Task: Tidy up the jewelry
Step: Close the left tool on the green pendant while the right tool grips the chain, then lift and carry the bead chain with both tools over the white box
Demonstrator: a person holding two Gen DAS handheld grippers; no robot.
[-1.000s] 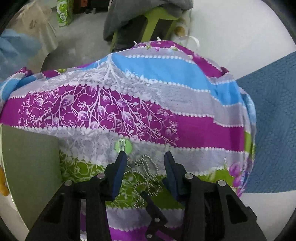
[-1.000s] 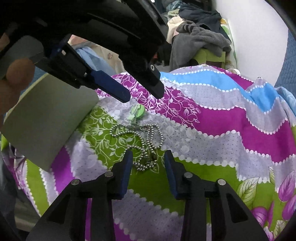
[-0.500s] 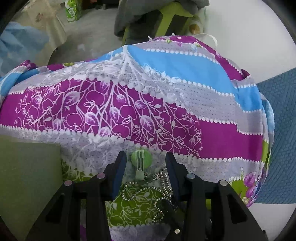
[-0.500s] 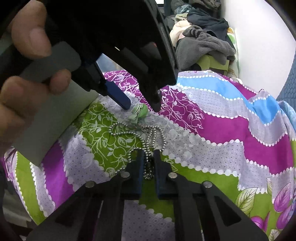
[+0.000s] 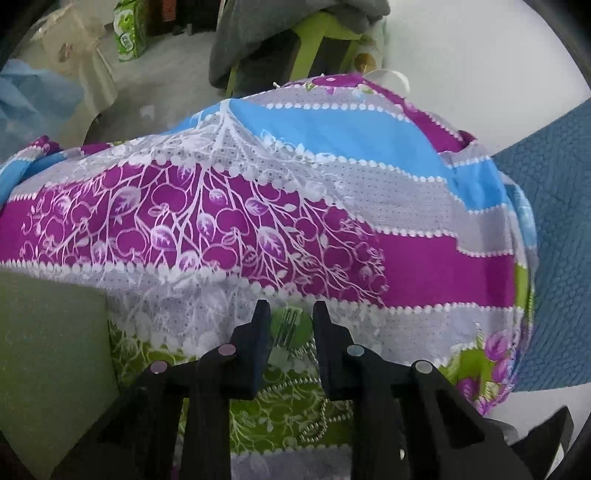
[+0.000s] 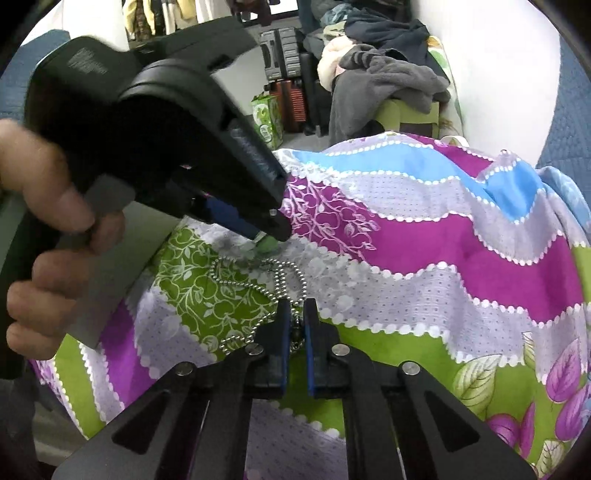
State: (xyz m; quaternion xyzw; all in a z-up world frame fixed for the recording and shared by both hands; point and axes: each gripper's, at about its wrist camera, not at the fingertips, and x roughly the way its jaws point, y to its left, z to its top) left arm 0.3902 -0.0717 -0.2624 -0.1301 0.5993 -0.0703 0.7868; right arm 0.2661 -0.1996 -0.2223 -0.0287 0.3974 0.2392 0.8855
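Observation:
A silver ball chain [image 6: 255, 291] with a round green pendant [image 5: 291, 328] lies on a bright patterned cloth [image 5: 406, 258]. My left gripper [image 5: 290, 308] points down at the pendant; its jaws are closing and the pendant fills the gap between the fingertips. In the right wrist view the left gripper [image 6: 269, 234] shows with the pendant [image 6: 267, 243] at its tips, held by a person's hand [image 6: 48, 192]. My right gripper [image 6: 295, 306] is shut on the near end of the chain, with beads showing between its pads. The chain [image 5: 317, 424] trails under the left fingers.
A flat grey-green board [image 5: 48, 350] lies on the cloth at the left, beside the chain. A blue quilted surface [image 5: 546, 221] borders the cloth on the right. Behind stand a green stool with piled clothes [image 6: 388, 85] and a green carton [image 5: 129, 29].
The right jaws went from open around the chain's end to shut on it. The left gripper shifted from over the chain to the pendant, then its jaws narrowed around it.

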